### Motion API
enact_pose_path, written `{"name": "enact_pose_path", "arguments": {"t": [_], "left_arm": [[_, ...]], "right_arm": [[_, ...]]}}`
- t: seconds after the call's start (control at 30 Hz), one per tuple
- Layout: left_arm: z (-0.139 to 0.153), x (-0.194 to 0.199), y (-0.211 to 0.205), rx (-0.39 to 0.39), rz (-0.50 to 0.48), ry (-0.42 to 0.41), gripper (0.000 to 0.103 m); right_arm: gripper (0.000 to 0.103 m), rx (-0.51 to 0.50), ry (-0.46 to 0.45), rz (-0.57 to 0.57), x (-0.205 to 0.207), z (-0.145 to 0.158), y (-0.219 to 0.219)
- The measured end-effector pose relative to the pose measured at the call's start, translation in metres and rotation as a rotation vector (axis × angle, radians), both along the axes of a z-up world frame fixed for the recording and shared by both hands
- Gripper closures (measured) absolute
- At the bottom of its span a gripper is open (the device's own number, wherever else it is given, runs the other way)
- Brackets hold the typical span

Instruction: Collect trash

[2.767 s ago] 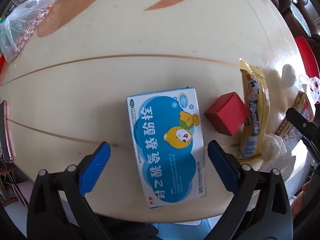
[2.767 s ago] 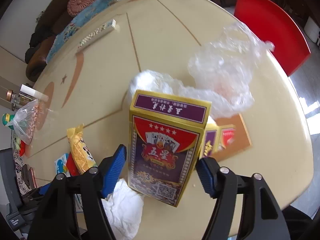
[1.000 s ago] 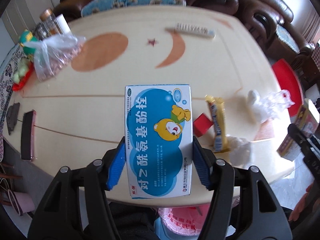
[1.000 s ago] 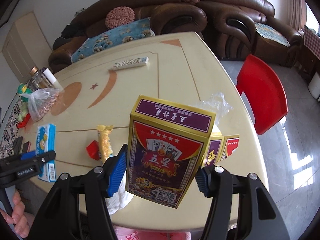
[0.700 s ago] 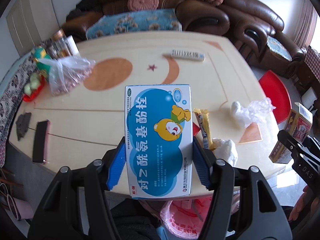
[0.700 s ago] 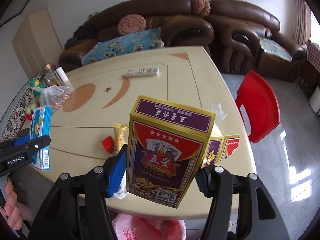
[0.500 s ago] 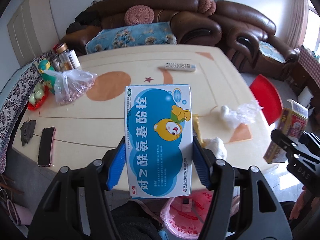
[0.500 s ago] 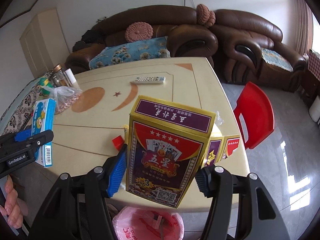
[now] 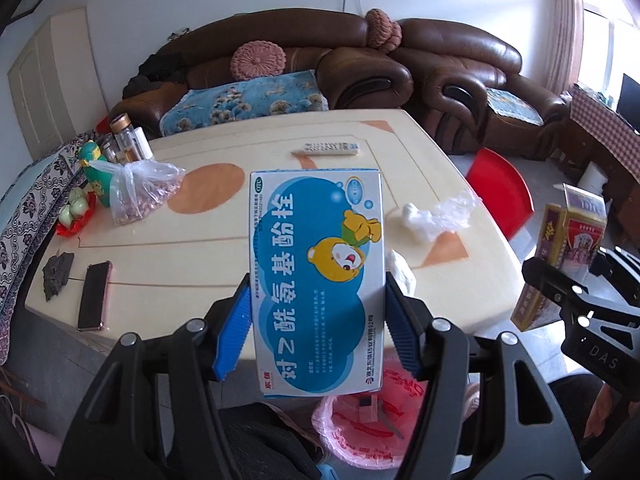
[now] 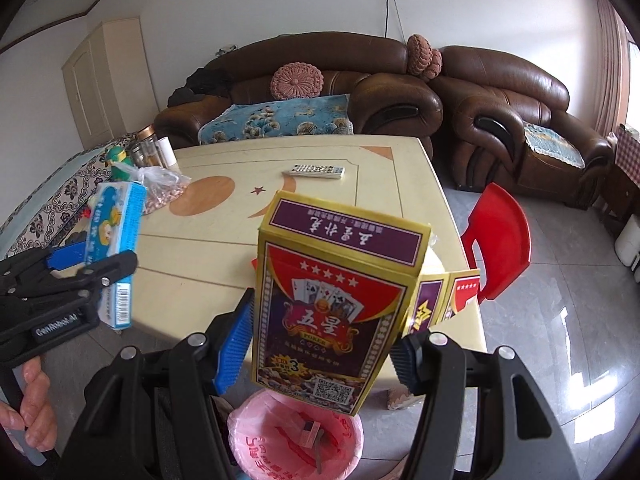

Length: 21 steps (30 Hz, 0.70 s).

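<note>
Left claw (image 9: 318, 324) pinches a blue box (image 9: 316, 280), right claw (image 10: 320, 344) a card box (image 10: 332, 312), both clear of the table's near edge (image 10: 160, 326). Centre each over the pink bin (image 10: 296, 436) below before letting go.

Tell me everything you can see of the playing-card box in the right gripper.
The playing-card box is cardboard, gold-edged, with a red and purple front showing fanned cards, stars, a QR code and a purple top panel. One side flap hangs open to its right. It stands roughly upright, clamped across its lower sides by the right gripper, whose blue pads press both sides. It is held off the table, above a pink-lined trash bin.
</note>
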<state>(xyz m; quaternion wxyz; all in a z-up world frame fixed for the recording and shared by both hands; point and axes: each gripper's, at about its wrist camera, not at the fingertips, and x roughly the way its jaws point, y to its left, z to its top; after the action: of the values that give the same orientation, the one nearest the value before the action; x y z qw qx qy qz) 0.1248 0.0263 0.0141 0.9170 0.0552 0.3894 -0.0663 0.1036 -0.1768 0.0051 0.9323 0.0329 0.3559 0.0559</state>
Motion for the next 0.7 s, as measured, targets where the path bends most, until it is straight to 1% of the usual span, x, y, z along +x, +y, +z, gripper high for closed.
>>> {"name": "enact_pose_path", "arguments": {"t": [0.17,0.37,0.57,0.7], "left_arm": [[-0.013,-0.019,-0.006,0.001,-0.035,0.004,0.042],[-0.028,-0.033,-0.013,0.006,-0.063,0.019,0.042],[-0.047,-0.044,-0.018,-0.002,-0.091,0.044,0.042],[-0.064,-0.048,-0.022,0.009,-0.106,0.076,0.042]], "right_arm": [[0.044,-0.001,0.012,0.017,-0.019,-0.006,0.005],[0.044,0.0,0.039,0.037,-0.034,-0.023,0.009],[0.044,-0.008,0.08,0.05,-0.043,-0.047,0.014],[0.044,-0.012,0.113,0.059,-0.048,-0.065,0.016]]}}
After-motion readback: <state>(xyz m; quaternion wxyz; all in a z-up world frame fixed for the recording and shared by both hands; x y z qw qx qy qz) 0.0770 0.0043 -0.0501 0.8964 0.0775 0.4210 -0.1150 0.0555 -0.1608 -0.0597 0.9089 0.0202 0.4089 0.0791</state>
